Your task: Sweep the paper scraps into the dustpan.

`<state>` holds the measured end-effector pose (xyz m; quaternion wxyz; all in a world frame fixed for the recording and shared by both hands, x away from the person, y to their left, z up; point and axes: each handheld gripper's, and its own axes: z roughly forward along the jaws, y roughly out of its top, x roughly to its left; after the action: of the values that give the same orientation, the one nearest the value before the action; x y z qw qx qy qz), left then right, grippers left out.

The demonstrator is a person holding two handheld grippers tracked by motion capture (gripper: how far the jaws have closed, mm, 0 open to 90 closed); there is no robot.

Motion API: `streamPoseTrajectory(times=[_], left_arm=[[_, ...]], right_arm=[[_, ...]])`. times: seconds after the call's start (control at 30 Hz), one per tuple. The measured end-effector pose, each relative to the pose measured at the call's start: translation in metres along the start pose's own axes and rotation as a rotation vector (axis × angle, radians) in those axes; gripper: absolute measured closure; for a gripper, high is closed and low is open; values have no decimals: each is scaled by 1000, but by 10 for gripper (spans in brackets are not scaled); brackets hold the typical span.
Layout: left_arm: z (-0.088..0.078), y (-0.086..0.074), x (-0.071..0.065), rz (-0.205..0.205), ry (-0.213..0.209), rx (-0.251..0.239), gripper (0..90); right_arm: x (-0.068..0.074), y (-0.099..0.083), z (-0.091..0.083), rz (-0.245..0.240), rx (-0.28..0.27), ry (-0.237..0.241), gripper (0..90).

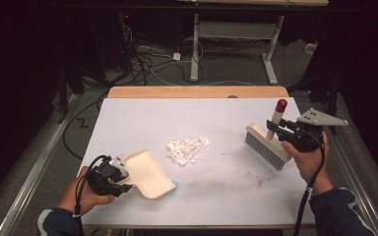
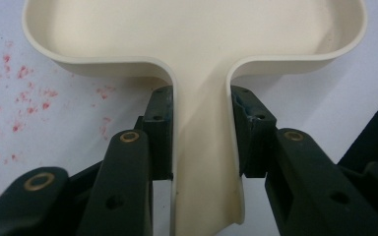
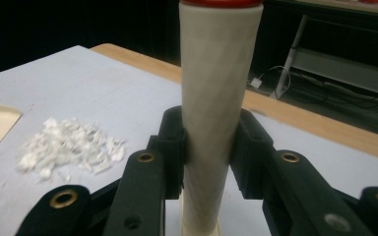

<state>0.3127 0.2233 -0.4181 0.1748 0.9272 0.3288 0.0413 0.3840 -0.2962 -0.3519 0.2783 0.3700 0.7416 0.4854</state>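
Dustpan (image 1: 148,173) near left on the worktop (image 1: 226,123), handle clamped between left gripper (image 2: 202,132) fingers; brush (image 1: 270,142) at right, handle clamped by right gripper (image 3: 209,147) fingers; white scraps (image 1: 189,149) between.

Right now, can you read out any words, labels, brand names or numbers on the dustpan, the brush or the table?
None: the dustpan, the brush with its handle, and the table carry no readable text.
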Motion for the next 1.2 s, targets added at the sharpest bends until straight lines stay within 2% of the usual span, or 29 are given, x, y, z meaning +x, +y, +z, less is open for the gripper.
streamPoseTrajectory(times=[0.23,0.5,0.57,0.67,0.7,0.83,0.87,0.9,1.1,1.2], left_arm=[[5,6,1,17,1,26,628],[11,8,1,21,-2,43,628],[11,8,1,17,-3,40,628],[11,7,1,18,-4,38,628],[12,7,2,17,-6,38,628],[13,7,2,19,-12,35,628],[13,7,2,19,-12,35,628],[14,6,2,10,-21,27,628],[14,6,2,18,-17,28,628],[15,7,3,18,-17,29,627]], right_arm=[[11,23,53,-33,33,-25,705],[37,36,109,-54,31,-35,706],[46,38,121,-85,32,-38,705],[63,40,138,-162,31,-51,706],[68,40,143,-171,26,-52,706],[84,39,156,-160,7,-21,706],[84,39,156,-160,7,-21,706],[92,37,160,-154,-2,19,706],[112,32,163,-149,-11,95,701],[120,32,160,-135,-33,156,701]])
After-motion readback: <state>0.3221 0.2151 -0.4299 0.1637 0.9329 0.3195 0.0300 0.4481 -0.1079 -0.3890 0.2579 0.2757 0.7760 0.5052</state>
